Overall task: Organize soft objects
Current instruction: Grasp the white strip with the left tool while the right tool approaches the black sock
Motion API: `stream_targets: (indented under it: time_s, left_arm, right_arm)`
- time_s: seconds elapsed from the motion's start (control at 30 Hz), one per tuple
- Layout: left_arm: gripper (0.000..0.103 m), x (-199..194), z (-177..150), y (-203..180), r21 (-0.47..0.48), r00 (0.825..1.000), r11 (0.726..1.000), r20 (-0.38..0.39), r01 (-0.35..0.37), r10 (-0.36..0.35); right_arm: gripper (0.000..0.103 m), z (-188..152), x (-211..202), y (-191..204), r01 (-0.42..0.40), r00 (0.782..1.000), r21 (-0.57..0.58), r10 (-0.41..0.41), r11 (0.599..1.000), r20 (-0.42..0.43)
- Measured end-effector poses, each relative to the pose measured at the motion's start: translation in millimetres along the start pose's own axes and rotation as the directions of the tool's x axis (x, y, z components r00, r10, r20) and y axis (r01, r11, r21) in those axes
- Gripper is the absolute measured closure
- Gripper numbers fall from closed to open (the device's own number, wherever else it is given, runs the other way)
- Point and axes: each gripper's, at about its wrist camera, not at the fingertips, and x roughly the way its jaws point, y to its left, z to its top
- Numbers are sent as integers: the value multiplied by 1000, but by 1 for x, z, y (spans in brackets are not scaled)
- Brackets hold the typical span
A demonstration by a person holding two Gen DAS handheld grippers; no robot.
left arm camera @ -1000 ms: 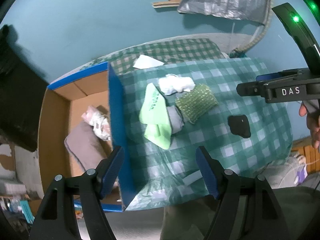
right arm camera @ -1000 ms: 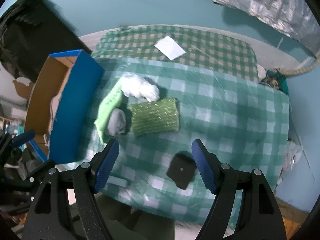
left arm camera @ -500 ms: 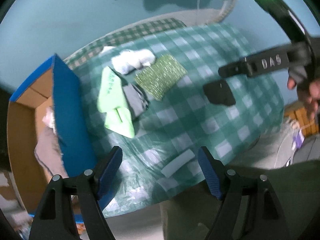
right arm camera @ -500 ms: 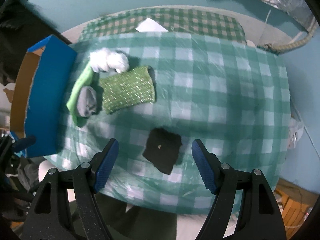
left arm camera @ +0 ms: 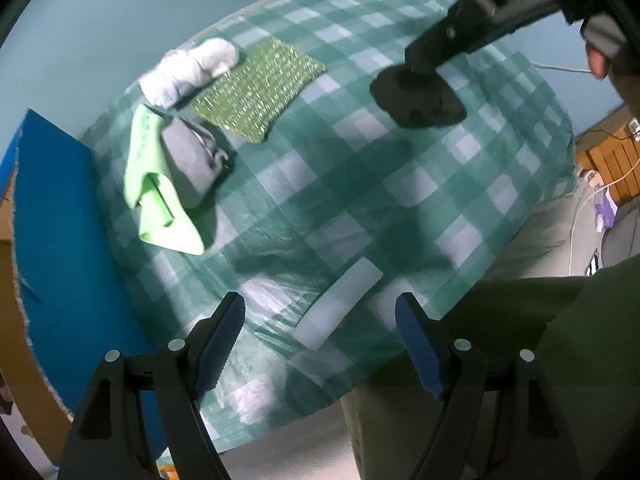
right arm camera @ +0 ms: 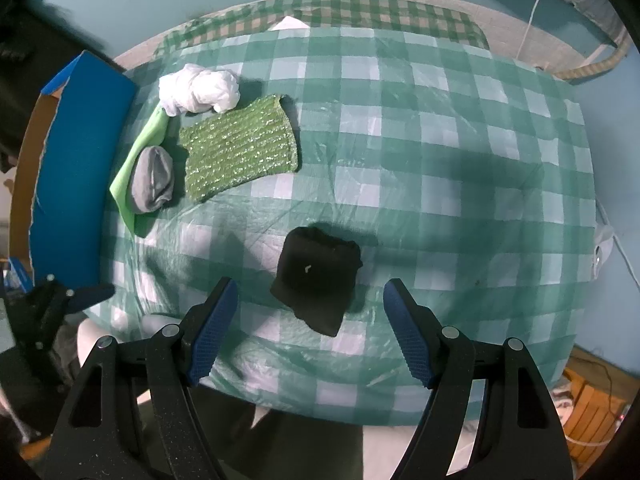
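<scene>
A folded black cloth (right arm camera: 318,278) lies on the green checked table (right arm camera: 440,160); it also shows in the left wrist view (left arm camera: 420,98). My right gripper (right arm camera: 310,330) is open, hovering just above and short of it. At the table's left lie a white crumpled cloth (right arm camera: 200,90), a green sparkly knit pad (right arm camera: 240,148), a grey rolled sock (right arm camera: 154,180) and a light green cloth (right arm camera: 136,164). My left gripper (left arm camera: 320,344) is open and empty over the table's near edge.
A blue-sided cardboard box (right arm camera: 76,168) stands against the table's left edge; it also shows in the left wrist view (left arm camera: 60,260). A white paper (right arm camera: 290,24) lies at the far side. The person's body is at the near edge.
Both grippers have moved lower and closer to the table. The right gripper has come down toward the black cloth. The box interior has slid out of the left view.
</scene>
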Motion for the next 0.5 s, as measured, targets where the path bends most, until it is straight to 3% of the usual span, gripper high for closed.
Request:
stream_targets:
  time_s: [0.23,0.37,0.5]
  left_arm:
    - [30,16,-4,-3,15,1000,1000,-9,7,-6]
    - [58,27,-6,1,-11,999,1000,-32,26,-26]
    - [62,31,-10,5,-53,996,995,-38,80,-82]
  right_arm:
    - [27,-2,2,3,9,1000,-1,-9,1000,-5]
    - [27,-4,4,4,15,1000,8,-15,1000,-10]
    - [27,-4,4,3,19,1000,16,-18,1000,-12]
